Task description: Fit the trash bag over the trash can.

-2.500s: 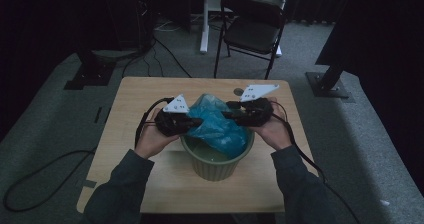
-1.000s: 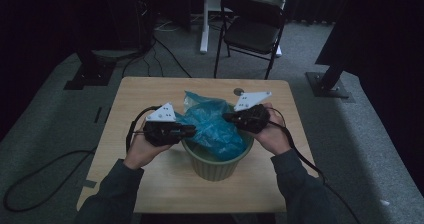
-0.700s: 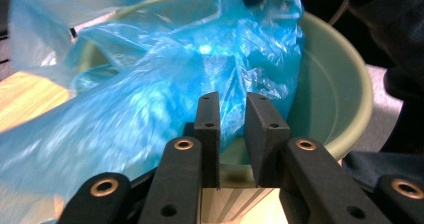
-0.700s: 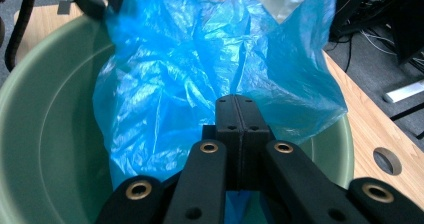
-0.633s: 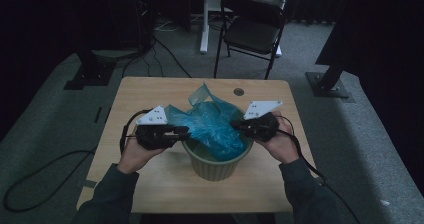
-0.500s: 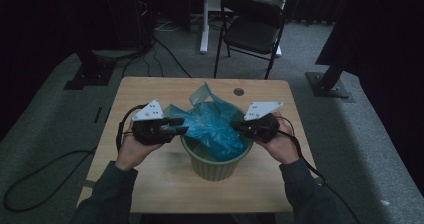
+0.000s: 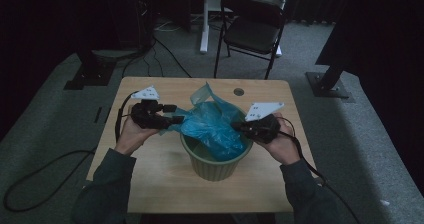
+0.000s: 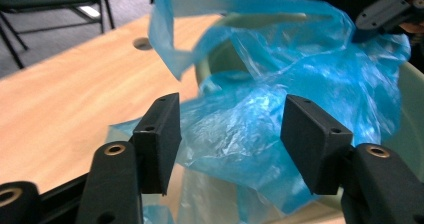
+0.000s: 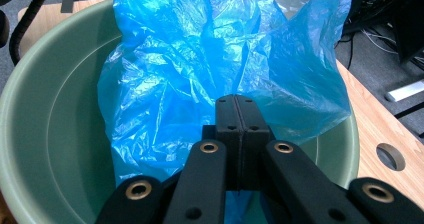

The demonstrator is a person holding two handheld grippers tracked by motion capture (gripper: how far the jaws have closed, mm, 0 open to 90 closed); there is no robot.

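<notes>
Blue plastic bag (image 7: 212, 126) sits mid-frame in the high view, draped in and over the green pot (image 7: 215, 166) on the wooden table (image 7: 165, 184); the pot's inside is largely hidden by it. Left gripper (image 8: 227, 134): jaws wide, just been opening, film between them but unpressed. Right gripper (image 9: 239, 115): jaws pinched shut on the bag's edge. No legible writing.

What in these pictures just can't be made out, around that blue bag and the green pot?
- Pot bottom: high view, blue bag covers it.
- Whether right gripper pinches the bag: right gripper view, its shut jaws hide the contact.
- Pot's near wall: left gripper view, behind bag.
</notes>
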